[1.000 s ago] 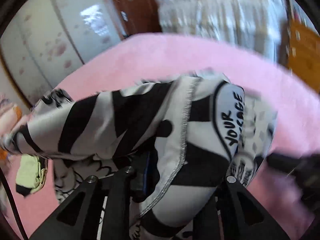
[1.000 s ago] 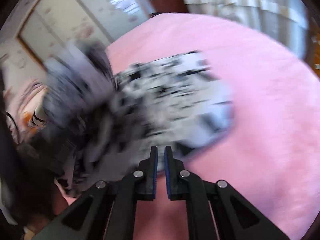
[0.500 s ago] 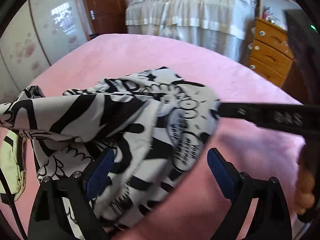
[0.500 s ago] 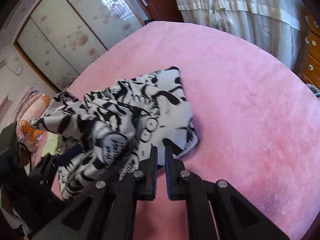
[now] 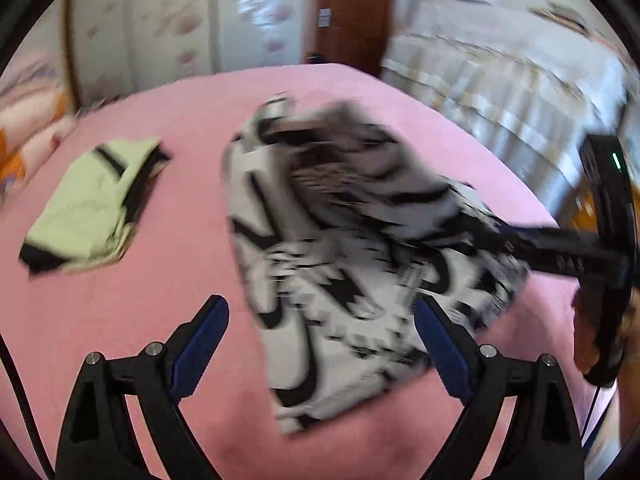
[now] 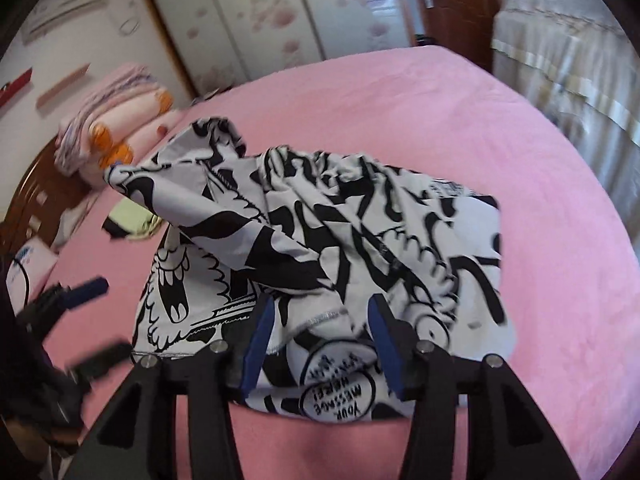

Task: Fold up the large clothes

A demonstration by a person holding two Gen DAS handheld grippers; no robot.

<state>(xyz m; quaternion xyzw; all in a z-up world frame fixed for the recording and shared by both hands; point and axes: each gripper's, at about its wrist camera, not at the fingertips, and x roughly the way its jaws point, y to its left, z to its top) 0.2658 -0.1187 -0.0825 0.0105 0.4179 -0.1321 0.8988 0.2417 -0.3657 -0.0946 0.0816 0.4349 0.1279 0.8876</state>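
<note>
Your black-and-white printed garment [image 6: 320,248] lies bunched in the middle of the pink bedspread [image 6: 520,140], partly folded, with one loose part standing up in a rumpled ridge toward the far left and a round "YOUR MESSAGE HERE!" patch on the near hem. In your left wrist view the same garment [image 5: 340,240] is blurred, spread in a rough heap across the pink bedspread [image 5: 140,300].

Your right gripper [image 6: 320,344] has just been opening: its blue-padded jaws stand apart with the near hem of the garment between them, and the pads do not press on the cloth. Your left gripper [image 5: 320,340] is spread wide, having just been opening too; its jaws stand on either side of the garment's near edge without touching it.

Well apart from the garment, to the left, sits a folded pale green garment [image 5: 92,208] with black trim. A stack of pink bedding [image 6: 116,120] rests at the bed's far left edge.
</note>
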